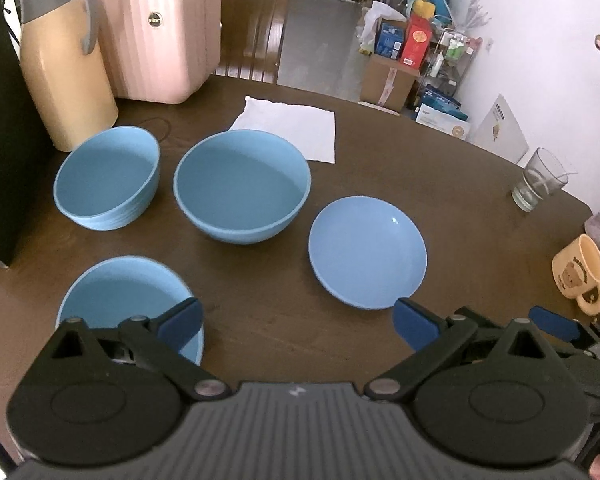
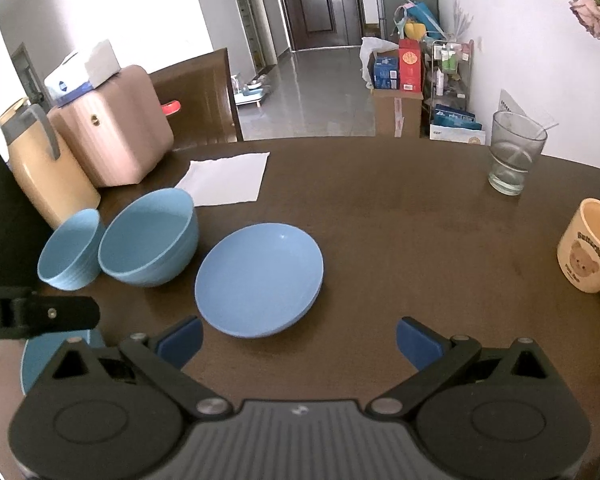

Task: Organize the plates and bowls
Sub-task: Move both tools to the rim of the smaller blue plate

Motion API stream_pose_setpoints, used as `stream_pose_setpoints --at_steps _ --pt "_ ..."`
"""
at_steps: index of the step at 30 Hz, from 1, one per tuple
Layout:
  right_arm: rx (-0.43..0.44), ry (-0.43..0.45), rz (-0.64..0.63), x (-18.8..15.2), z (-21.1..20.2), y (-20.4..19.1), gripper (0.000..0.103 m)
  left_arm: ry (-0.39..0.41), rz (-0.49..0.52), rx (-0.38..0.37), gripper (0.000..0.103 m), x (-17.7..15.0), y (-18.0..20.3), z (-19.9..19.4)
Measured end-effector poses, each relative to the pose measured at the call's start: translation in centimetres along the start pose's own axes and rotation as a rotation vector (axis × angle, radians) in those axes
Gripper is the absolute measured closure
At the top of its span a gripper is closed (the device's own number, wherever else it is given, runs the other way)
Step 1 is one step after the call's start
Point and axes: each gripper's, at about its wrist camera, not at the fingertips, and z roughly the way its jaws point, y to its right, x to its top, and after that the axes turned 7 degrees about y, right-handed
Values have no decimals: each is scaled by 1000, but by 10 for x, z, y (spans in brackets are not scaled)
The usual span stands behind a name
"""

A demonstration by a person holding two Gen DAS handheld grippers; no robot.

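Several blue dishes sit on the dark wooden table (image 1: 440,184). In the left wrist view a small ribbed bowl (image 1: 107,178) is at far left, a large bowl (image 1: 242,186) in the middle, a shallow plate (image 1: 367,252) to the right, and a near bowl (image 1: 128,300) partly under my left finger. My left gripper (image 1: 296,324) is open and empty above the table. In the right wrist view my right gripper (image 2: 298,344) is open and empty, just in front of the plate (image 2: 259,279), with the large bowl (image 2: 150,240) and small bowl (image 2: 70,250) to the left.
A beige jug (image 1: 66,68) and pink case (image 1: 156,40) stand at the back left, with a white cloth (image 1: 292,126) behind the bowls. A glass (image 2: 514,152) and a cream bear mug (image 2: 590,254) stand at the right. The left gripper's body (image 2: 40,316) shows at the left edge.
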Motion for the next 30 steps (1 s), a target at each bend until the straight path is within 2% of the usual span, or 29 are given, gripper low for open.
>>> stream_pose_setpoints --at_steps 7,19,22,24,26,30 --pt "-1 -22 -2 14 30 10 1 -29 1 19 0 14 16 32" --pt "2 -82 -28 31 88 20 18 -80 -16 48 2 29 31 94" --pt "1 -98 -26 32 102 20 24 -94 -29 48 10 31 32 104" --pt "-1 -106 -26 32 110 20 29 -103 -35 49 19 33 33 111" --pt "2 -114 -22 32 117 20 34 -119 -31 49 32 33 33 118" --pt "14 -122 -12 31 127 22 43 -146 -31 46 44 30 34 130"
